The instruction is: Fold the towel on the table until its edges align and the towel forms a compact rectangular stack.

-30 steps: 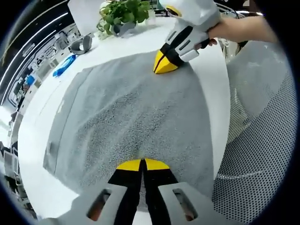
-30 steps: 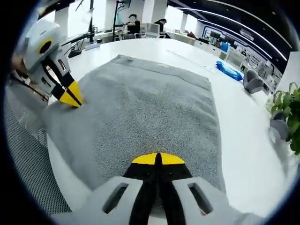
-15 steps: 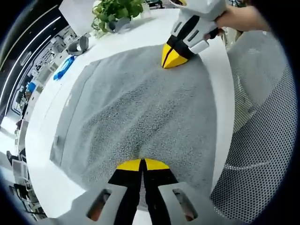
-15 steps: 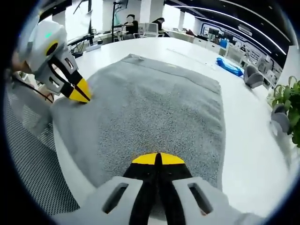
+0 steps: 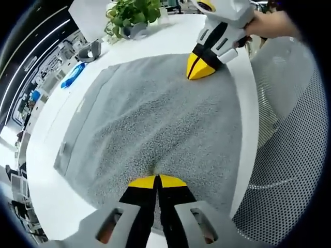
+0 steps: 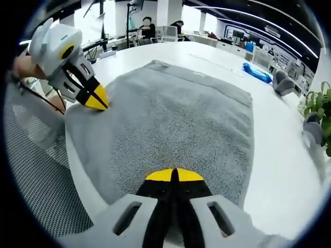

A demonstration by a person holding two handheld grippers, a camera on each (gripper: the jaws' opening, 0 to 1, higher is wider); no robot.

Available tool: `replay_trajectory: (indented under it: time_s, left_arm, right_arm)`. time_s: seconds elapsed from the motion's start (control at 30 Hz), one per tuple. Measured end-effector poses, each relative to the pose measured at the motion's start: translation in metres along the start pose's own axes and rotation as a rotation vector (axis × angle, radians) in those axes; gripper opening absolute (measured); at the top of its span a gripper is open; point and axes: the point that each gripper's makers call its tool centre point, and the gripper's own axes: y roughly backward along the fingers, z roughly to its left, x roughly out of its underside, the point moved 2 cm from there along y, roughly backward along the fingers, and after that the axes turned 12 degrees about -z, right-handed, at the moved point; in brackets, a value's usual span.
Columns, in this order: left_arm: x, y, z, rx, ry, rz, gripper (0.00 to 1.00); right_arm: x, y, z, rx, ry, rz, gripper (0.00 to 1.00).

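A grey towel (image 5: 155, 113) lies spread on the white table (image 5: 170, 36), its near edge hanging toward me. My left gripper (image 5: 156, 181) is shut on the towel's near edge at one corner. At the other near corner the right gripper (image 5: 199, 70), held by a hand, is shut on the towel too. In the right gripper view the towel (image 6: 181, 124) stretches away from my right gripper (image 6: 173, 175), whose jaws pinch the edge. The left gripper (image 6: 98, 99) shows at the left, clamped on its corner.
A potted plant (image 5: 132, 15) and a grey cup (image 5: 90, 50) stand at the far end, with a blue object (image 5: 72, 75) beside them. A mesh chair (image 5: 289, 134) sits just off the table edge. The plant (image 6: 318, 113) shows at the right.
Both grippers have lifted and carried the towel's near edge slightly forward over the table; the towel's far edge looks closer. Both stay shut.
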Motion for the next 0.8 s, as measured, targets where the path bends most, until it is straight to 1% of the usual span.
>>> replay_trajectory:
  time_s: [0.1,0.17,0.3,0.37,0.47,0.67,0.7,0.73,0.77,0.8]
  left_arm:
    - [0.000,-0.001,0.001,-0.007,-0.004,-0.002,0.01]
    - [0.000,-0.001,0.002,-0.012,-0.008,-0.005,0.01]
    - [0.001,-0.001,0.008,-0.033,-0.010,-0.003,0.01]
    - [0.002,-0.001,0.009,-0.039,-0.009,-0.003,0.01]
    - [0.002,0.000,0.010,-0.044,-0.011,-0.005,0.01]
    - [0.004,0.001,0.014,-0.054,0.033,-0.017,0.01]
    - [0.003,0.000,0.014,-0.046,0.018,-0.015,0.01]
    - [0.001,-0.002,0.017,-0.052,-0.003,-0.036,0.01]
    - [-0.002,-0.003,0.020,-0.086,0.033,-0.061,0.02]
    - [-0.005,-0.001,0.022,-0.106,0.130,-0.072,0.03]
  right_arm:
    - [-0.001,-0.001,0.001,0.018,0.030,0.029,0.00]
    - [-0.001,0.000,0.002,0.019,0.040,0.030,0.00]
    - [0.001,0.002,0.004,-0.001,-0.025,0.014,0.00]
    - [0.001,0.002,0.005,-0.003,-0.029,0.013,0.00]
    - [0.000,0.002,0.009,-0.006,-0.009,0.017,0.00]
    - [0.000,0.002,0.010,-0.017,-0.025,0.016,0.00]
    - [0.000,0.002,0.011,-0.022,-0.023,0.010,0.00]
    - [0.000,0.002,0.011,-0.025,-0.023,0.006,0.00]
    - [0.000,0.002,0.011,-0.026,-0.027,0.004,0.00]
    - [0.000,0.003,0.011,-0.027,-0.035,0.002,0.00]
